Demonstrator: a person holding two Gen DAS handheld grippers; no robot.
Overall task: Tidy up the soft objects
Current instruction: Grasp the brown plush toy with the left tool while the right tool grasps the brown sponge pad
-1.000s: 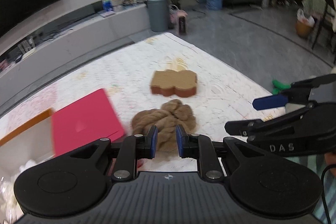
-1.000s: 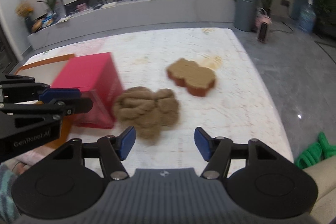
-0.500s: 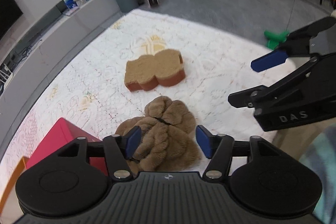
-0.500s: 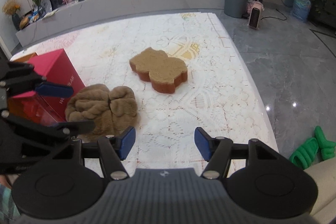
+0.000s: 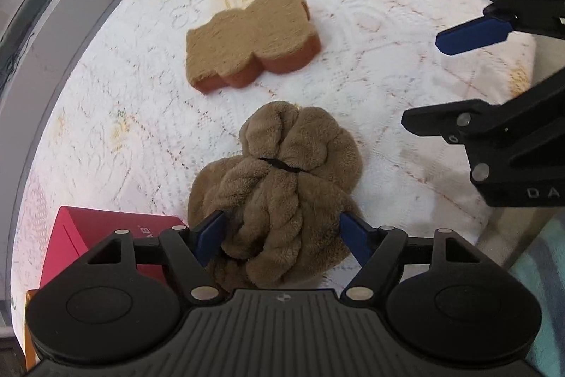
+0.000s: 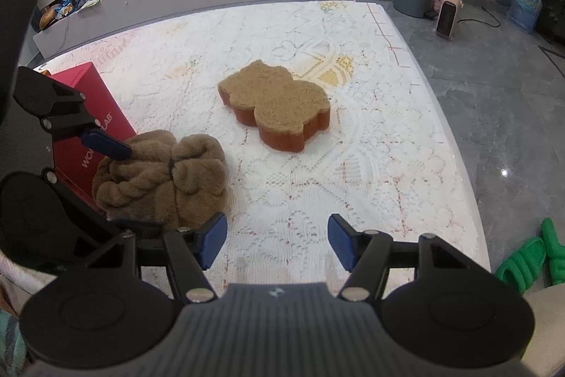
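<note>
Left gripper [image 5: 282, 235]: fingers spread wide, straddling the brown plush bundle [image 5: 282, 193]. Right gripper [image 6: 277, 244], at its 3 o'clock: fingers apart, holding nothing.

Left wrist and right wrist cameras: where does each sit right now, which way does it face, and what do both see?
Left wrist: on the left gripper, looking down at the brown plush bundle between its open fingers; the right gripper shows at right.
Right wrist: on the right gripper, facing across the lace-covered table toward the TV wall; the left gripper's finger shows at left.
Shared: bundle, bear-shaped cushion, red box.
</note>
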